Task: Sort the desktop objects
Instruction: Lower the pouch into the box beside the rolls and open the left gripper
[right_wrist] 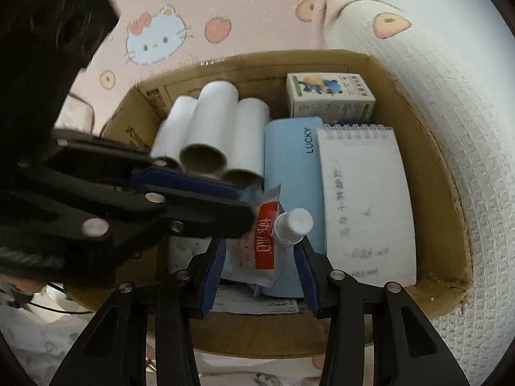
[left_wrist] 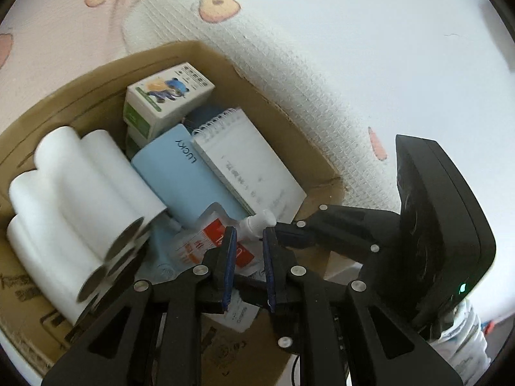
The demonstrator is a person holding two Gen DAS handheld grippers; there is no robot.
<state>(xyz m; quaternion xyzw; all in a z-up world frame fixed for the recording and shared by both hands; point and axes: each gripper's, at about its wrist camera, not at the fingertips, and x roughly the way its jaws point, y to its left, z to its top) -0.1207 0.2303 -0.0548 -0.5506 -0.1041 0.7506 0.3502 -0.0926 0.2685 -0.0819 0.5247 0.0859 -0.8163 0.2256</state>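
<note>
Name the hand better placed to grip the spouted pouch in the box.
Probably right: the right tongs straddle the spouted pouch, spout beside one pad, while the left tongs stand nearly closed at its corner.

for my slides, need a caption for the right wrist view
Right gripper straddles a spouted pouch in a cardboard box of sorted desk items.

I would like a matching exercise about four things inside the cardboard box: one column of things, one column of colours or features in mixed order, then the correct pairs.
Things:
1. rolls
2. case marked LUCKY
3. notepad
4. pouch

Features:
A. spiral binding on top edge
B. white screw cap and red label
C. light blue
D. white with hollow cores

Pairs: 1-D, 2-C, 3-A, 4-B
</note>
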